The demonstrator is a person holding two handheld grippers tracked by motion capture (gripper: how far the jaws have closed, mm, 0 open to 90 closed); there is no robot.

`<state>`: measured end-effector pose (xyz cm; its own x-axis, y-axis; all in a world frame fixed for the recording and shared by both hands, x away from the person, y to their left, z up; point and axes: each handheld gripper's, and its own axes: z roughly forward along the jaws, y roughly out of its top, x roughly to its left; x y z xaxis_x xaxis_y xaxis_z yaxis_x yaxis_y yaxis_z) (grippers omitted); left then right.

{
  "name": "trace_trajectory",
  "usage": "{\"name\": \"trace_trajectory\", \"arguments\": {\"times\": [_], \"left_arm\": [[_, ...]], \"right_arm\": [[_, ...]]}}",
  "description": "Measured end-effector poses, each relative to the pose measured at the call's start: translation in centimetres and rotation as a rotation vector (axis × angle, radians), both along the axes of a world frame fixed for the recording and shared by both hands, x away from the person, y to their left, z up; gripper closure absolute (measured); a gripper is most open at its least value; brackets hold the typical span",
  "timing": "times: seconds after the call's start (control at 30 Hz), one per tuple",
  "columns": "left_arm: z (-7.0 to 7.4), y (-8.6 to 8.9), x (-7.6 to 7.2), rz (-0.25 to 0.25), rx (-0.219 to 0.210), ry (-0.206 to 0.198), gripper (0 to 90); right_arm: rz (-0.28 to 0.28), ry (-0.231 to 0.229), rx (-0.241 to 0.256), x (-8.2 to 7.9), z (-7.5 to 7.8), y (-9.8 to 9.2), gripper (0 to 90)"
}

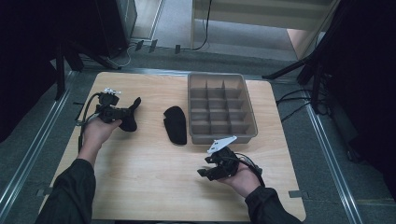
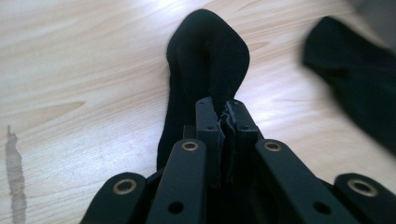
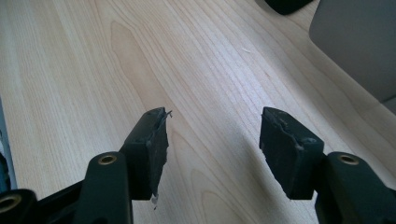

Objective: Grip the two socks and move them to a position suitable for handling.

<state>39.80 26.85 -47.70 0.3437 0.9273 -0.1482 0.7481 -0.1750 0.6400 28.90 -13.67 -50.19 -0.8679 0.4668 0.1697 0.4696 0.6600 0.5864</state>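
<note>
Left tool is clamped tight on a black sock, jaws pinched together over the fabric, sock lifted at the left side of the tabletop. A second black sock lies flat mid-table, just beside the grey divided tray. Right tool hangs near the front edge, jaws spread wide, nothing between them.

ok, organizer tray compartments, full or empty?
Empty. In the high view every visible compartment of the tray shows bare floor; both black socks are outside it.
</note>
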Motion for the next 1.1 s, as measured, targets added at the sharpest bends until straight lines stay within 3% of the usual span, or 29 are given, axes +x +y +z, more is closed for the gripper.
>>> {"name": "trace_trajectory", "arguments": {"times": [0.17,0.33,0.47,0.7,0.8,0.97,1.1], "left_arm": [[2.2,-0.2,-1.9,-0.063,-0.011,-0.026,85.3],[3.8,-0.8,-4.5,-0.163,-0.005,-0.063,85.2],[4.3,-1.4,-6.4,-0.234,0.004,-0.052,85.2],[4.1,-3.2,-9.7,-0.353,0.007,-0.052,84.8],[3.6,-3.5,-10.7,-0.402,-0.023,-0.044,84.5],[2.5,-4.0,-12.0,-0.427,-0.049,-0.006,84.2],[1.5,-4.7,-12.9,-0.475,-0.031,0.011,83.7]], "right_arm": [[0.0,-0.002,0.004,0.0,0.1,0.0,41.6],[-0.001,-0.003,0.008,0.1,0.1,0.1,41.6],[0.005,-0.004,0.006,0.2,0.1,0.2,41.6],[0.016,-0.006,0.008,0.4,0.1,0.7,41.7],[0.019,-0.001,0.012,0.5,0.1,0.9,41.7],[0.031,-0.003,0.013,0.7,0.2,1.2,41.6],[0.039,-0.003,0.012,0.8,0.2,1.5,41.6]]}}
